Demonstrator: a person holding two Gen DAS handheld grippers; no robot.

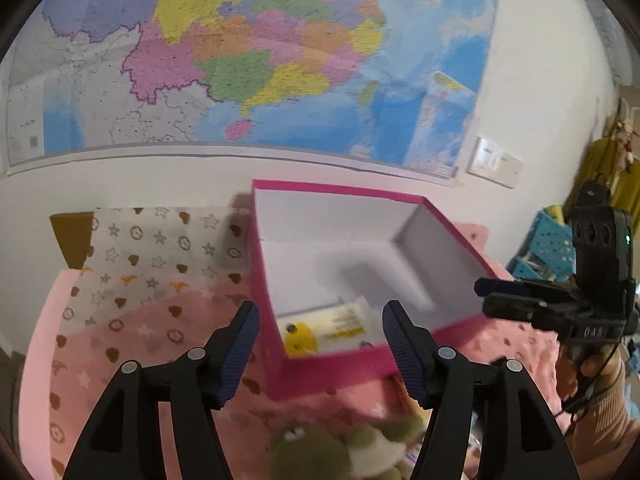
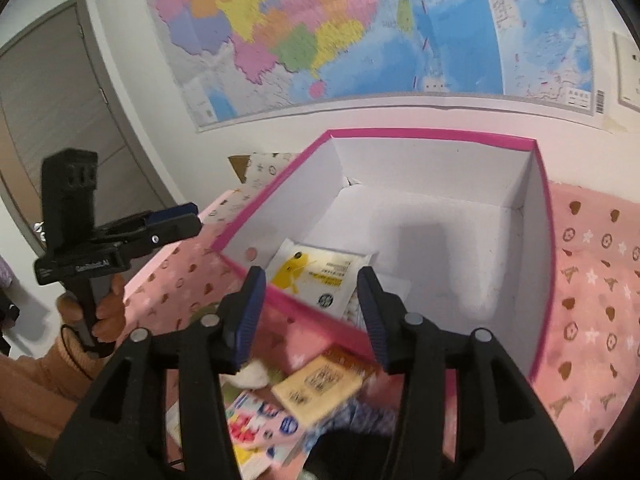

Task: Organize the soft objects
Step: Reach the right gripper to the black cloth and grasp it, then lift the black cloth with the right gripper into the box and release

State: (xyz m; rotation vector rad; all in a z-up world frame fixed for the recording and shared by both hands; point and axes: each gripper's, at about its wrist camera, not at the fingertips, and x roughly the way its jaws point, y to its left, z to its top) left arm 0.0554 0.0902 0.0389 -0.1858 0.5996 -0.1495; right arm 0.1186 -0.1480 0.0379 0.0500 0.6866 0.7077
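Observation:
An open pink box (image 1: 272, 312) with a white inside stands on a pink patterned blanket (image 1: 132, 344). A white and yellow packet (image 1: 324, 330) lies in its near corner; the box (image 2: 538, 280) and the packet (image 2: 316, 276) also show in the right wrist view. My left gripper (image 1: 318, 344) is open and empty, just before the box's near wall. A green plush toy (image 1: 312, 452) lies below it. My right gripper (image 2: 310, 316) is open and empty over the box's near edge. It shows from the side (image 1: 490, 292) in the left wrist view.
Several flat packets (image 2: 320, 384) and a white soft item (image 2: 252, 374) lie on the blanket before the box. A large map (image 1: 240, 60) hangs on the wall behind. A grey door (image 2: 52, 120) is at left. Blue crates (image 1: 548, 244) stand at far right.

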